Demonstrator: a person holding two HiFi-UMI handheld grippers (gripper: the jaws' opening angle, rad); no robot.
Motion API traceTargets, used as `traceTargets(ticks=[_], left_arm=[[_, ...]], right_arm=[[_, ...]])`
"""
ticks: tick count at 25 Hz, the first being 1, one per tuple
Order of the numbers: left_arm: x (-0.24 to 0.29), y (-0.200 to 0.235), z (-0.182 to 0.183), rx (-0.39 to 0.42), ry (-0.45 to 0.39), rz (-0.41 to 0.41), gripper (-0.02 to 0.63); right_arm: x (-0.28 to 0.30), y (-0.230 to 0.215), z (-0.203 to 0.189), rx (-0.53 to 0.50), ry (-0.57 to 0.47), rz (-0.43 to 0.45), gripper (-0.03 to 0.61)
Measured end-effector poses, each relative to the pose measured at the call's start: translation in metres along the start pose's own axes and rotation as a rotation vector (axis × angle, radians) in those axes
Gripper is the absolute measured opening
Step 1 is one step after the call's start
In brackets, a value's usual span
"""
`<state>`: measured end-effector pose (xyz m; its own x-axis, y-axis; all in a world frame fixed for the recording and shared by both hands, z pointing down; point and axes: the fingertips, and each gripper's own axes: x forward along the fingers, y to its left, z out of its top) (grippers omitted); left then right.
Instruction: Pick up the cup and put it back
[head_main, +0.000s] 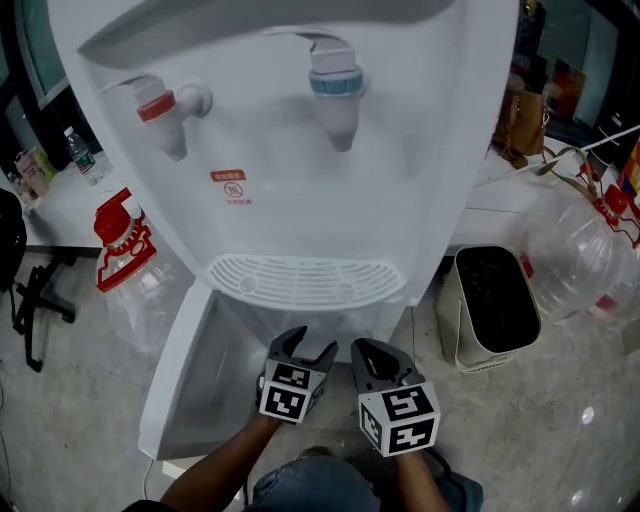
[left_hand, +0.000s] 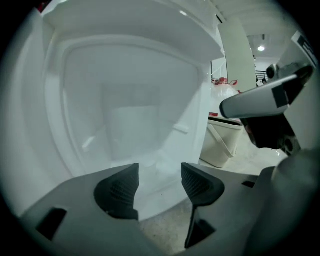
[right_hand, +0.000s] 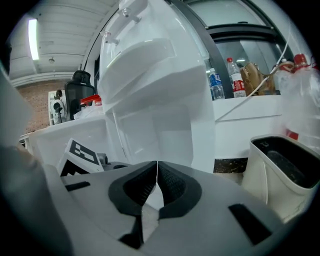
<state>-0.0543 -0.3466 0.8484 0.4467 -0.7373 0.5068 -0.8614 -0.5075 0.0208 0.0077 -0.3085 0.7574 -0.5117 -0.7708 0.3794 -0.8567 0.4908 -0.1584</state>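
No cup shows in any view. A white water dispenser (head_main: 300, 150) fills the head view, with a red tap (head_main: 160, 108), a blue tap (head_main: 335, 85) and a slotted drip tray (head_main: 305, 280). Below the tray its lower cabinet stands with the door (head_main: 185, 370) swung out to the left. My left gripper (head_main: 305, 345) is open just in front of that opening. In the left gripper view nothing lies between its jaws (left_hand: 160, 172), and the cabinet's white inside (left_hand: 125, 115) looks bare. My right gripper (head_main: 375, 350) hangs beside it, shut on nothing (right_hand: 157, 165).
A cream waste bin (head_main: 490, 305) with a dark liner stands right of the dispenser. Large clear water jugs lie on the floor at the left (head_main: 130, 270) and at the right (head_main: 580, 250). A chair base (head_main: 35, 300) is at the far left. Small bottles (right_hand: 216, 85) stand on a ledge.
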Motion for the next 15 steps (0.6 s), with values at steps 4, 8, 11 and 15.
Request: traceTargets(ticks=[4,8,11,15], left_arm=[[-0.021,-0.007,0.017,-0.002,-0.051,-0.02,0.209],[-0.036,-0.012,0.029,0.013,-0.091,-0.023,0.144],[-0.048,-0.013,0.036,-0.015,-0.107,-0.017,0.071],[-0.067,-0.022,0.053,-0.017,-0.117,-0.023,0.038]], right_arm=[[-0.001,0.007,0.003,-0.004,0.003,0.017,0.021],[-0.002,0.013,0.004,-0.007,0.01,0.03,0.021],[-0.003,0.015,0.008,-0.015,0.02,0.035,0.021],[-0.01,0.021,0.02,-0.002,0.021,0.049,0.021]])
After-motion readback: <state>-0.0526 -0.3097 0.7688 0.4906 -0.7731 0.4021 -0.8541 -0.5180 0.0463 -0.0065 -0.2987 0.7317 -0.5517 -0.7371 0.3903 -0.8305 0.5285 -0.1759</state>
